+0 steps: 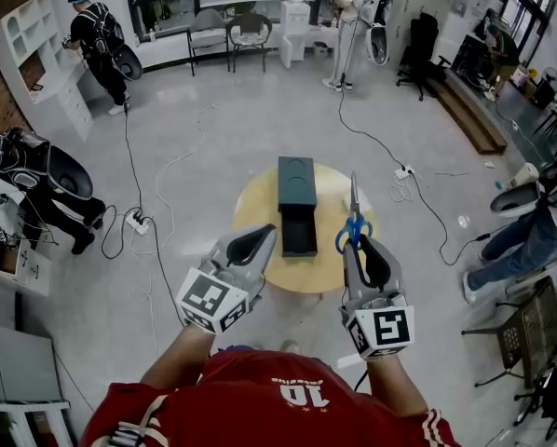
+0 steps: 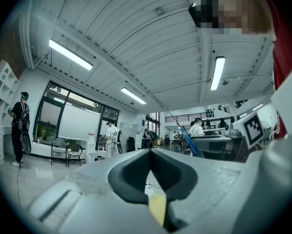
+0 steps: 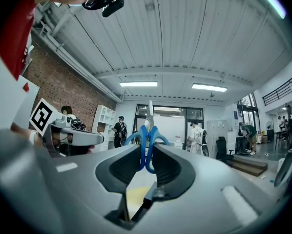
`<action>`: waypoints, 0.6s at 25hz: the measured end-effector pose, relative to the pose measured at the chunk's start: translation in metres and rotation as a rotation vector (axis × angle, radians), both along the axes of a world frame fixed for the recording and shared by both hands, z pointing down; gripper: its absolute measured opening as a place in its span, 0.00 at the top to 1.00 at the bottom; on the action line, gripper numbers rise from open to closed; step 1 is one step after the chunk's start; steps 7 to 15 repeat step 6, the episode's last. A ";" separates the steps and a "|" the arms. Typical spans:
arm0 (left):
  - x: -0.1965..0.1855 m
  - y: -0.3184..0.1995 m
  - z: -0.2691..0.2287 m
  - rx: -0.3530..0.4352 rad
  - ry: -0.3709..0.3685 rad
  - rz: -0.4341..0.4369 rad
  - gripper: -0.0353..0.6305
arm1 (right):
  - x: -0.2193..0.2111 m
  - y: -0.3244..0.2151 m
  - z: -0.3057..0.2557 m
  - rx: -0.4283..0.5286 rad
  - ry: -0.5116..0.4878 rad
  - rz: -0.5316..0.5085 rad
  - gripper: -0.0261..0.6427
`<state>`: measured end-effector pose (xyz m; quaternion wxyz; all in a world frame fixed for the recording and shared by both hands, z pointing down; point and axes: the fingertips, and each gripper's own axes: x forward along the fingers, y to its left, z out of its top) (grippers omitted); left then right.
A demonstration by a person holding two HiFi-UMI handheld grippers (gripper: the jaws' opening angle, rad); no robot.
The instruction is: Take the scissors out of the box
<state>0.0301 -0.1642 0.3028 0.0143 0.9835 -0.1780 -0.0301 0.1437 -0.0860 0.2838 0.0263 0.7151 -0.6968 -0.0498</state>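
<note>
On the round wooden table [image 1: 252,203] stands a dark box [image 1: 296,182] with its drawer [image 1: 299,233] pulled out toward me. My right gripper [image 1: 355,242] [image 3: 147,147] is shut on the blue handles of the scissors [image 1: 353,223] [image 3: 146,130]. It holds them level above the table's right part, with the blades pointing away from me. The scissors [image 2: 191,144] also show at the right of the left gripper view. My left gripper [image 1: 266,233] [image 2: 150,151] is shut with nothing in it, hovering just left of the open drawer.
Cables and a power strip [image 1: 137,222] lie on the floor left of the table. A seated person [image 1: 530,231] is at the right, and a folding chair [image 1: 525,333] stands nearer me. Other people stand by the far wall and the white shelves [image 1: 36,54].
</note>
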 end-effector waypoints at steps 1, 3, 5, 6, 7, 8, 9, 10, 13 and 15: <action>0.001 -0.001 0.000 -0.001 -0.001 0.001 0.94 | 0.001 -0.001 0.000 -0.001 0.001 0.000 0.85; 0.004 -0.003 -0.002 -0.003 -0.001 0.002 0.94 | 0.003 -0.003 -0.002 -0.003 0.001 -0.002 0.85; 0.007 -0.004 -0.003 -0.005 -0.002 0.003 0.94 | 0.005 -0.005 -0.004 -0.008 -0.002 -0.005 0.85; 0.009 -0.005 -0.004 -0.006 -0.002 0.004 0.94 | 0.006 -0.006 -0.004 -0.011 -0.003 -0.006 0.85; 0.009 -0.005 -0.004 -0.006 -0.002 0.004 0.94 | 0.006 -0.006 -0.004 -0.011 -0.003 -0.006 0.85; 0.009 -0.005 -0.004 -0.006 -0.002 0.004 0.94 | 0.006 -0.006 -0.004 -0.011 -0.003 -0.006 0.85; 0.009 -0.005 -0.004 -0.006 -0.002 0.004 0.94 | 0.006 -0.006 -0.004 -0.011 -0.003 -0.006 0.85; 0.009 -0.005 -0.004 -0.006 -0.002 0.004 0.94 | 0.006 -0.006 -0.004 -0.011 -0.003 -0.006 0.85; 0.009 -0.005 -0.004 -0.006 -0.002 0.004 0.94 | 0.006 -0.006 -0.004 -0.011 -0.003 -0.006 0.85; 0.009 -0.005 -0.004 -0.006 -0.002 0.004 0.94 | 0.006 -0.006 -0.004 -0.011 -0.003 -0.006 0.85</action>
